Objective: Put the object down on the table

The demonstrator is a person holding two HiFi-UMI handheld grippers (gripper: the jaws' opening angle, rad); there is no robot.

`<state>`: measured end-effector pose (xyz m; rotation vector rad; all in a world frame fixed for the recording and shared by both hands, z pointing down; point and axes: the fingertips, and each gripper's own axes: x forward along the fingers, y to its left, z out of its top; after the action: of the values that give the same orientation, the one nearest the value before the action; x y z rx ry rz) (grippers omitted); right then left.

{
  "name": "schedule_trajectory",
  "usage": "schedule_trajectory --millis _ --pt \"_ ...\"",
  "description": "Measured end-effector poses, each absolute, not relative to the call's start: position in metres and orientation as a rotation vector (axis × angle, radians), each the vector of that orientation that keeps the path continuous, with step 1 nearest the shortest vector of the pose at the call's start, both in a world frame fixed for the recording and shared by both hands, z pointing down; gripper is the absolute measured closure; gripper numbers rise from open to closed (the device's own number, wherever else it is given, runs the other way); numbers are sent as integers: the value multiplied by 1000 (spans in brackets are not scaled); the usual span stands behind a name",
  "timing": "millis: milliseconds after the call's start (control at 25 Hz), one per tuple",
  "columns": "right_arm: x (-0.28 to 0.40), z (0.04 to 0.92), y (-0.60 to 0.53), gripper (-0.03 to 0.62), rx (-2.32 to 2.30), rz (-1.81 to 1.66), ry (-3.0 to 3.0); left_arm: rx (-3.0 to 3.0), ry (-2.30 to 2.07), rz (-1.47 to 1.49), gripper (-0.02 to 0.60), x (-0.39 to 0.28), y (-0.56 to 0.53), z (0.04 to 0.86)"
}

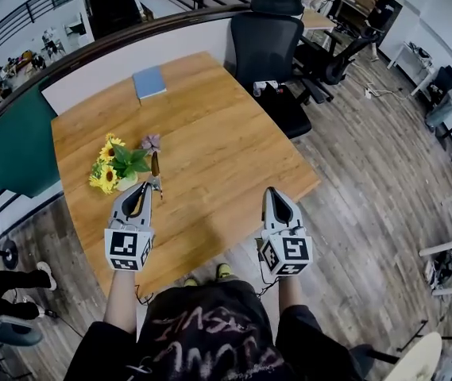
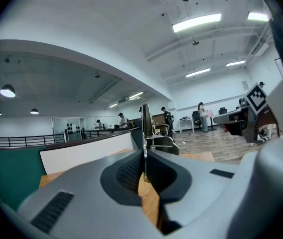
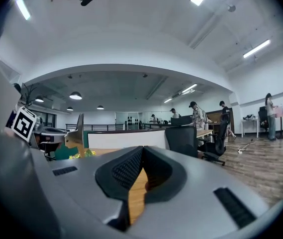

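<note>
Below the person's dark printed shirt [image 1: 202,336], both forearms reach over the wooden table [image 1: 226,133]. The left gripper [image 1: 139,190] is clamped on the thin metal blade of a brown-handled tool [image 1: 156,169], which sticks out forward over the table's left part, just beside a bunch of sunflowers [image 1: 110,169]. The right gripper [image 1: 276,193] is closed and empty near the front edge. A blue notebook [image 1: 148,82] lies at the far side.
</note>
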<state>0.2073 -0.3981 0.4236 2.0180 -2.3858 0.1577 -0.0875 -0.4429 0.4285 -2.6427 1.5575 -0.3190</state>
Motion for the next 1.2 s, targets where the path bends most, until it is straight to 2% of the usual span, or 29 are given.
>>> schedule_trajectory --millis 480,1200 --pt "219 426 -443 589 1879 170 -2480 -2511 1540 -491 566 -57 -467 426" --pt "201 467 -458 589 1817 284 -2497 -2462 1507 -826 566 -62 -483 505"
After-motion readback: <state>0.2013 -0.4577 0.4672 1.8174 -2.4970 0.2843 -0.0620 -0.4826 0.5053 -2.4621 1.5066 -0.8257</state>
